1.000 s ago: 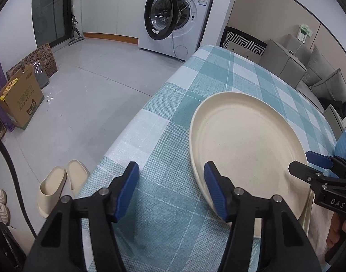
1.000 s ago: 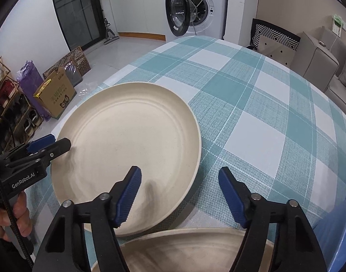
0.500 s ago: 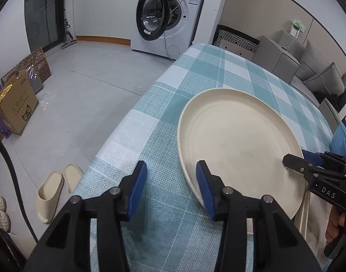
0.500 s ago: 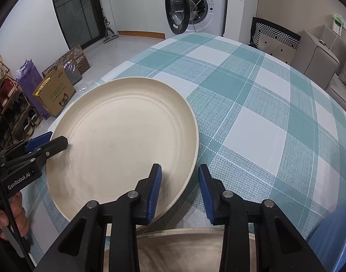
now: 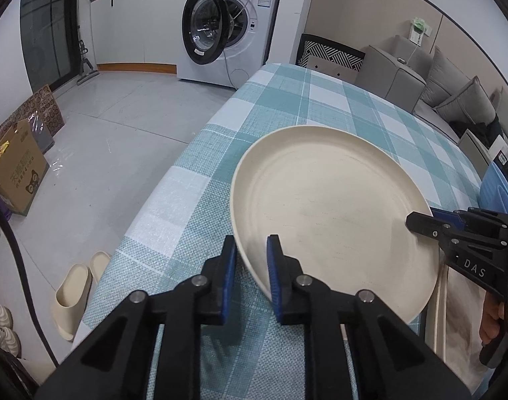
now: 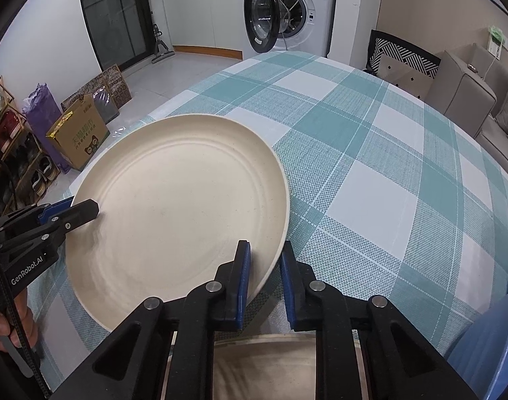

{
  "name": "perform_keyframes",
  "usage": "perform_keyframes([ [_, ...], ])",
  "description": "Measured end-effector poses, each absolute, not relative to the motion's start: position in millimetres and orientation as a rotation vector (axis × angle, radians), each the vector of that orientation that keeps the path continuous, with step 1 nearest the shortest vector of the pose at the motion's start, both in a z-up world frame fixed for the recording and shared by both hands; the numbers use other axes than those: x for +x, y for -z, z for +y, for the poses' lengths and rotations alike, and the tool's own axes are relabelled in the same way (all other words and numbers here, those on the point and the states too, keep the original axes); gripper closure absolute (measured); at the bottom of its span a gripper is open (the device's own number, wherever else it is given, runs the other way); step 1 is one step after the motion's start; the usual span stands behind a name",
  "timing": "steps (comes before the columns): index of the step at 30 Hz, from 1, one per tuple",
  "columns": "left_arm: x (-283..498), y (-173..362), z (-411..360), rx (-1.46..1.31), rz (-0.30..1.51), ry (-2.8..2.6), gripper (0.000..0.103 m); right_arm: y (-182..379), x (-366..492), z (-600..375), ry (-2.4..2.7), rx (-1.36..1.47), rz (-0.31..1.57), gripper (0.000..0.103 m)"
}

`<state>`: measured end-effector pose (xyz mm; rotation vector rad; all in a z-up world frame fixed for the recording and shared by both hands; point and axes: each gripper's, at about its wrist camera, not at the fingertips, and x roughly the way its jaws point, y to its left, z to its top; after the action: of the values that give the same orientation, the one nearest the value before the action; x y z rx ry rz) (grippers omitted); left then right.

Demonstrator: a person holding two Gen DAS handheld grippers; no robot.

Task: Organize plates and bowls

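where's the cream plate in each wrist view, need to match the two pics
Left wrist view: the cream plate fills centre-right, its near-left rim between the left gripper pads.
Right wrist view: the cream plate fills centre-left, its near-right rim between the right gripper pads.
Shared landmark: the washing machine with its door open, beyond the table's far end.

Directly below the right gripper (image 6: 264, 276), a second cream dish (image 6: 263, 366) is mostly hidden by the tool's black arms and cut by the bottom edge; plate or bowl cannot be told. Right of it, a blue object (image 6: 493, 350) runs off the frame, unidentifiable.
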<state>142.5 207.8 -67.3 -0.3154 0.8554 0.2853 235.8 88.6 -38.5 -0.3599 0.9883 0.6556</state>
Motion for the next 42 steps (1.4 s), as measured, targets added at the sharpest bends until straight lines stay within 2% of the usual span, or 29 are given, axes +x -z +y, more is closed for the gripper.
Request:
perform_keyframes([
  [18,139.1,63.7,209.4,-0.319,0.844,-0.292,0.088,34.1,232.0,89.0,-0.662,-0.352,0.967,0.085],
  [42,127.1,39.7,199.5,-0.29,0.8,-0.274,0.087,0.4,217.3,75.0,-0.66,-0.324,0.905,0.085],
])
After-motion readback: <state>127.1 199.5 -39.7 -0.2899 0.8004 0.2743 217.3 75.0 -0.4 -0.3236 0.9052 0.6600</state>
